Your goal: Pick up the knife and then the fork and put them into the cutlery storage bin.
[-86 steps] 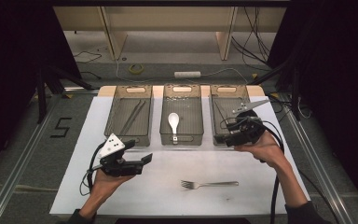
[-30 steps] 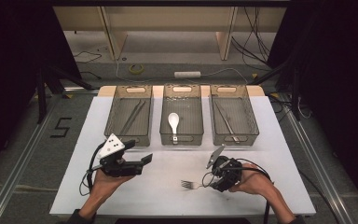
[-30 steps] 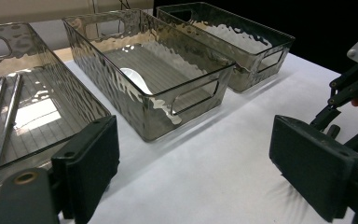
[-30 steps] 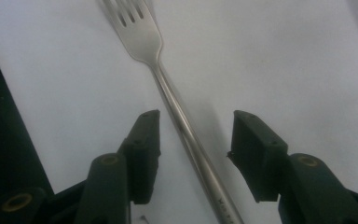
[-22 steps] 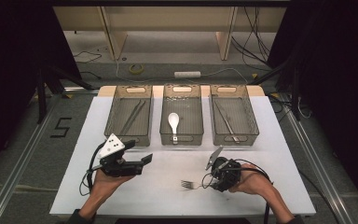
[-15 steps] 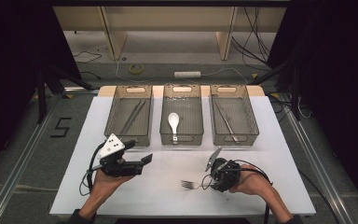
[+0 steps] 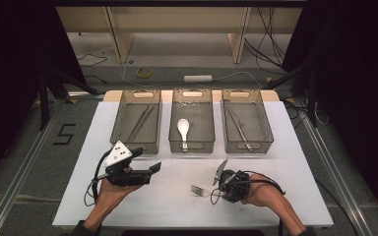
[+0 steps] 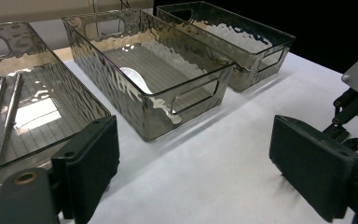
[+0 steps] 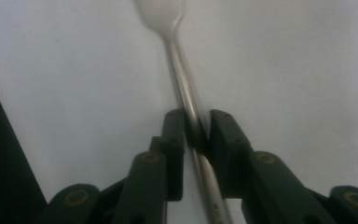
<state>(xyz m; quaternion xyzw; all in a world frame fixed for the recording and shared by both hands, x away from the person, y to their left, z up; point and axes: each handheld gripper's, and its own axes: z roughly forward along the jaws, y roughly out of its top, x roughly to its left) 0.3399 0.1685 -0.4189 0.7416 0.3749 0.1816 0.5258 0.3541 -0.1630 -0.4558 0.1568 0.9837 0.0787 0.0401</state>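
Observation:
A metal fork (image 7: 197, 190) lies on the white table near the front, tines pointing left. My right gripper (image 7: 220, 189) is low over its handle. In the right gripper view the jaws have just been closing and now pinch the fork's handle (image 9: 182, 70) between the pads of the right gripper (image 9: 196, 119). My left gripper (image 7: 152, 169) is held above the table at front left, wide open with nothing between its jaws. The left gripper (image 8: 193, 154) faces the trays.
Three clear trays stand in a row at the back. The left tray (image 7: 120, 115) holds two thin metal sticks, the middle tray (image 7: 173, 123) a white spoon (image 7: 183, 129), the right tray (image 7: 266, 123) a slim metal utensil. Dark floor and cables surround the table.
The right hand came down from the right tray to the fork. Over the last second it stayed over the handle, and the fork has not moved. The left hand kept still.

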